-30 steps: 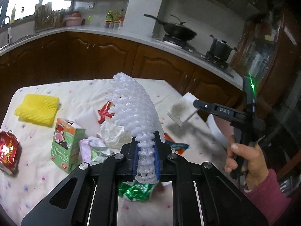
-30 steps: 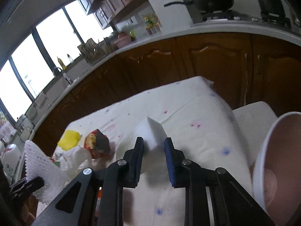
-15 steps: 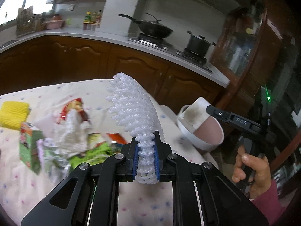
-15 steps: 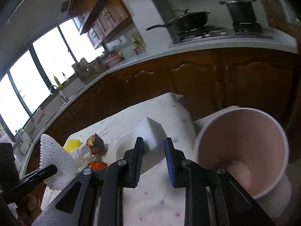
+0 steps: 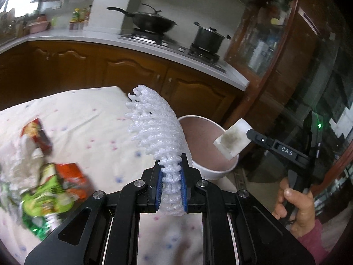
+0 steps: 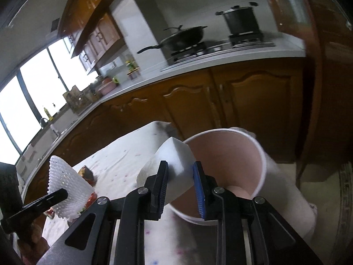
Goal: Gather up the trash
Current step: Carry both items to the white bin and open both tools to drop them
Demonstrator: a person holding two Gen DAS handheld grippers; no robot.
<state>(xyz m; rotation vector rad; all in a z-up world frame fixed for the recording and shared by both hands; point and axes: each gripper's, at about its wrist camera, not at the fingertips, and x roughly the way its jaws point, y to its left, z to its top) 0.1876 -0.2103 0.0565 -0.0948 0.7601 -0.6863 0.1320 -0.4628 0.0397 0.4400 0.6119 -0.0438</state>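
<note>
Trash rides in both hands toward the bin (image 5: 207, 132) beside the table (image 5: 88, 119): the left gripper (image 5: 171, 185) pinches a foam net (image 5: 156, 130), the right gripper (image 6: 179, 184) clamps a white sponge block (image 6: 174, 156) at the rim, ready for dropping.

Table (image 5: 92, 119), spotted cloth; crumpled wrappers (image 5: 50, 187) lying.

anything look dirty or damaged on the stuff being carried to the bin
Yes: the white sponge block clamped in the right tool has a dark grimy smudge on one face. The foam net in the left tool looks intact, only squeezed flat where it is gripped.
</note>
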